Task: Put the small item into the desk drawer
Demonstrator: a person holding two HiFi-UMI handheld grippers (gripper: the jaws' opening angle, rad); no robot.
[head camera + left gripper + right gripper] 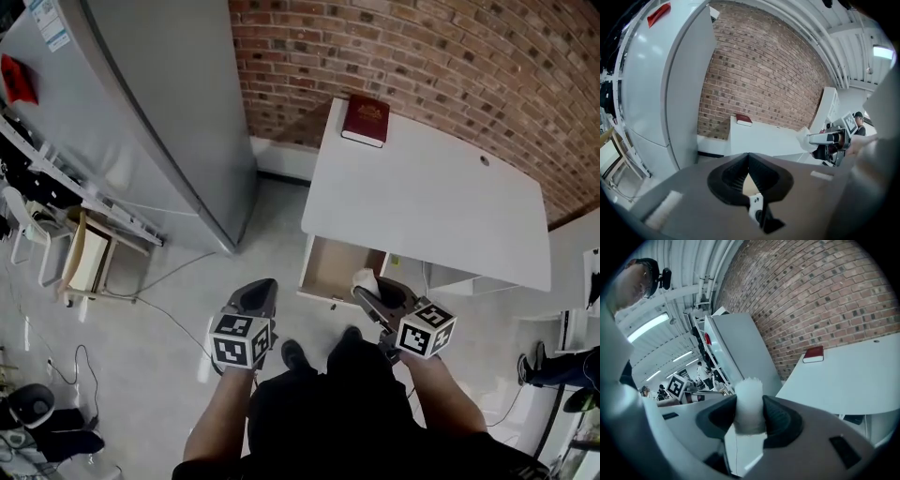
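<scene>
Looks steeply down on a white bench [422, 202] set against a brick wall [422, 56] in the upper right of the head view, with a red book [366, 119] lying flat at the bench's far left corner, close to the wall. Shows a drawer [330, 267] pulled open from the bench's near edge at lower centre, pale wood inside. Grips a small white item [364, 278] in the right tool [368, 289], just right of centre, overlapping the right end of the open drawer in the frame and not lying in it; cannot tell its height above the drawer. Bears this out in the right gripper view: small white item [748, 390] pinched upright between the two dark pads of the right tool [749, 403], pressed on both sides, fuzzy top poking above the pads, with bench [853, 376] and red book [813, 354] at the right beyond. Holds the left tool [258, 292] left of the drawer over the pale floor [262, 225], apart from the drawer front. Shows, in the left gripper view, the left tool [748, 159] narrow, tips touching, nothing pinched. Catches there too the bench [764, 138], the red book [744, 120] and, toward the right edge, the right tool [809, 138] with the small white item [803, 136] at its tip. Fills the upper left of the head view with a tall grey cabinet [141, 103].
</scene>
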